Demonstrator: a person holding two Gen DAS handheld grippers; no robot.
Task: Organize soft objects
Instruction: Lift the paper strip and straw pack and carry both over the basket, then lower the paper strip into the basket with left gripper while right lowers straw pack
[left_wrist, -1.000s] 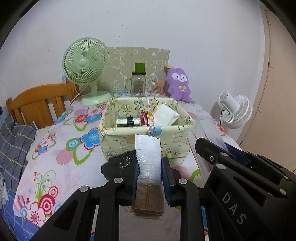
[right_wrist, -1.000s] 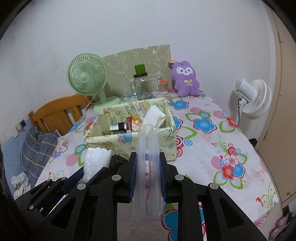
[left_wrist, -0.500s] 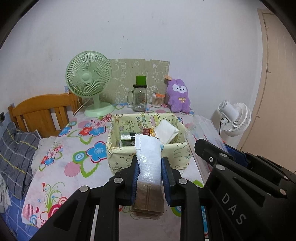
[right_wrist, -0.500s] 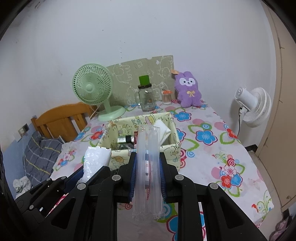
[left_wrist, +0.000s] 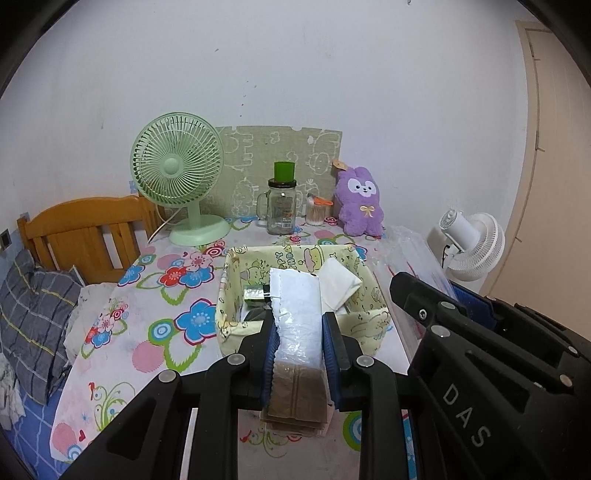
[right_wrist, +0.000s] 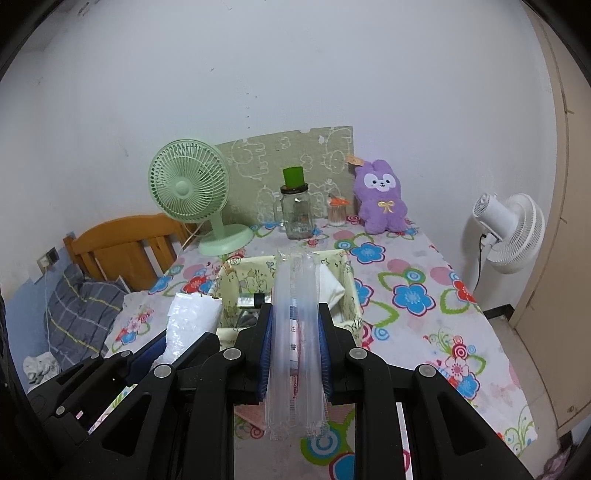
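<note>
My left gripper (left_wrist: 298, 325) is shut on a plastic-wrapped pack (left_wrist: 297, 314) with a brown lower part, held upright above the table. My right gripper (right_wrist: 295, 321) is shut on a clear air-cushion bag (right_wrist: 295, 317) with a small item inside. Just beyond both stands a yellow cartoon-print fabric basket (left_wrist: 229, 295) (right_wrist: 231, 277) on the floral table; it holds a white folded cloth (left_wrist: 338, 282), a dark green packet (left_wrist: 254, 294) and other small items. In the right wrist view the left-hand pack (right_wrist: 192, 317) shows at lower left. A purple plush bunny (left_wrist: 360, 201) (right_wrist: 380, 201) sits at the back.
A green desk fan (left_wrist: 177, 177), a glass jar with green lid (left_wrist: 282, 206) and a cotton-swab cup (left_wrist: 317, 212) line the back by a patterned board. A white fan (right_wrist: 511, 232) stands right of the table, a wooden headboard (left_wrist: 88, 236) and plaid pillow (left_wrist: 33, 314) left.
Both grippers have risen with their packs still held; the basket and table now sit lower and farther in both views, showing more of the basket's inside.
</note>
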